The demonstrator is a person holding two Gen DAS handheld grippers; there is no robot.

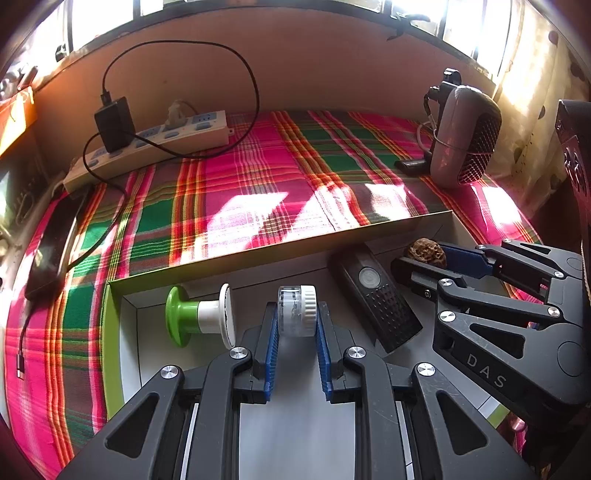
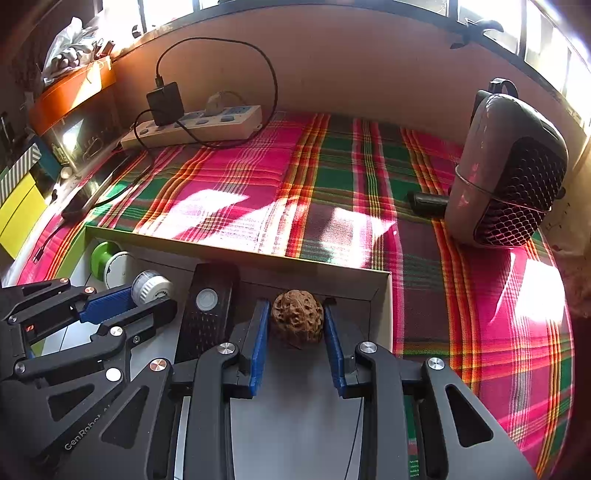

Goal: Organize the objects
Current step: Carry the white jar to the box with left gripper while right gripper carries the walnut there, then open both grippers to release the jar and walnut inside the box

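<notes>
While both hover in box (image 1: 258, 258), left tool (image 1: 295, 317) clamps spool (image 1: 296, 311), right tool (image 2: 297, 325) grips walnut (image 2: 297, 323)

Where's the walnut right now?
The walnut sits between the right gripper pads in the box's right corner, beside the black remote.

You get hard sunlight from the blown-out windows (image 1: 103, 22) behind, throwing bright patches across the plaid cloth (image 2: 221, 210). Your fisheye bends the edges and darkens the corners; centre stays sharp.
</notes>
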